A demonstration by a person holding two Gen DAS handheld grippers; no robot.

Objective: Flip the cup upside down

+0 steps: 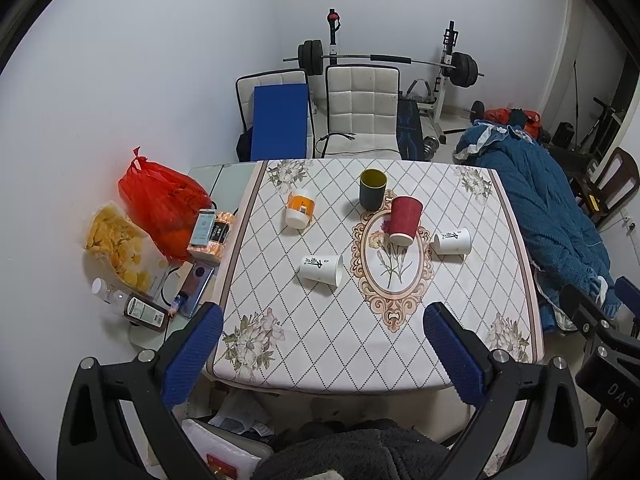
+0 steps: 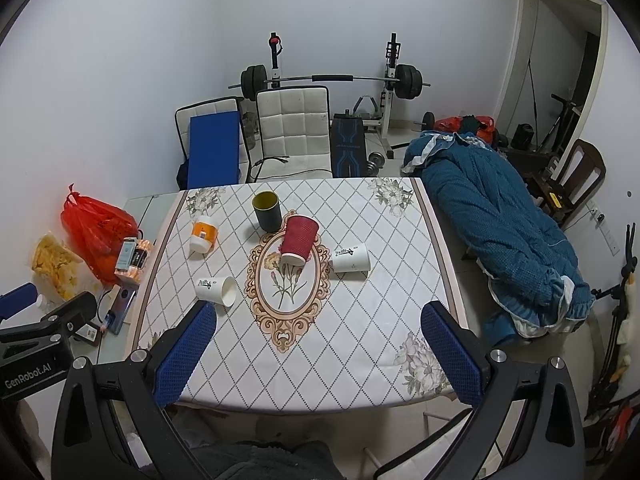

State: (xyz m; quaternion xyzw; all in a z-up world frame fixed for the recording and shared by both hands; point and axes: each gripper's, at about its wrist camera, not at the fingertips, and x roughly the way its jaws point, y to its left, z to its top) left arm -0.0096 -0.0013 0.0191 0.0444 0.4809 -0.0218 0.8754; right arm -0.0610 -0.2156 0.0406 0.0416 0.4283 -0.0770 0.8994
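Several cups sit on the patterned tablecloth (image 1: 304, 328). A dark green cup (image 1: 372, 189) (image 2: 267, 211) stands upright with its mouth up. A red ribbed paper cup (image 1: 404, 221) (image 2: 298, 240) stands tilted, mouth up. A white paper cup (image 1: 322, 269) (image 2: 216, 290) lies on its side at the left. Another white paper cup (image 1: 453, 241) (image 2: 351, 258) lies on its side at the right. An orange-and-white cup (image 1: 300, 208) (image 2: 204, 234) stands upside down. My left gripper (image 1: 323, 316) and right gripper (image 2: 318, 314) are open and empty, held above the table's near edge.
A red plastic bag (image 1: 162, 200), a snack bag (image 1: 116, 244), boxes, a phone and bottles lie left of the cloth. Two white chairs (image 1: 362, 108) and a barbell rack stand behind the table. A blue quilted garment (image 2: 504, 240) lies to the right.
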